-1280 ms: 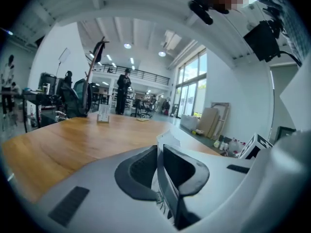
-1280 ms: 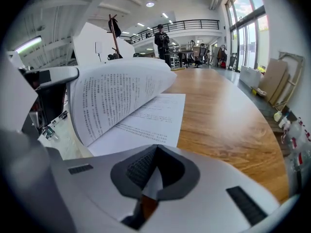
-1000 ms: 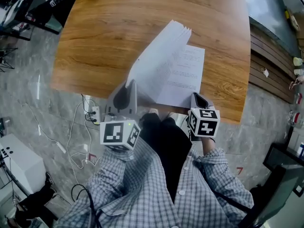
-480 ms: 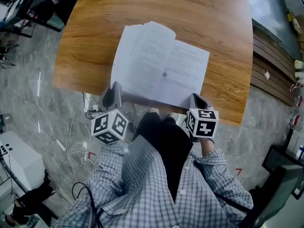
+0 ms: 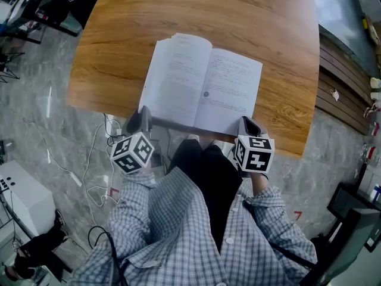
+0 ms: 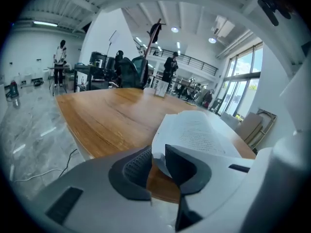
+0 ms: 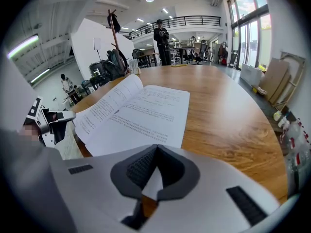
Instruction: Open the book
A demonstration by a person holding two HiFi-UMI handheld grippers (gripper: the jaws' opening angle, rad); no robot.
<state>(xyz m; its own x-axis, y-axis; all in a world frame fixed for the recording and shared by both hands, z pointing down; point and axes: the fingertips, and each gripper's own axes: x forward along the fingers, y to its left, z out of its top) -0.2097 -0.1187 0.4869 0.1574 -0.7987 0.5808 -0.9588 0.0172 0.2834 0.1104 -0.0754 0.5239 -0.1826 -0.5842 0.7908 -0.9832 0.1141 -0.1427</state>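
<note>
A white book (image 5: 202, 85) lies open and flat near the front edge of the wooden table (image 5: 119, 52), with printed pages on both sides. My left gripper (image 5: 143, 113) is at the book's lower-left corner. Its jaws are opening, and the corner of the left pages (image 6: 160, 147) sits loosely between them in the left gripper view (image 6: 156, 157). My right gripper (image 5: 249, 124) is shut on the lower-right page corner, a white tip (image 7: 150, 183) pinched between its pads. The open book (image 7: 141, 110) stretches away from it.
Cables and a power strip (image 5: 116, 140) lie on the grey floor left of the table. A white box (image 5: 18, 201) stands at the lower left, dark equipment (image 5: 36, 11) at the upper left, and wooden planks (image 5: 339, 82) on the right. People stand far off (image 7: 160, 33).
The left gripper swung the raised pages over to the left and down. The book now lies open flat. The right gripper has stayed put.
</note>
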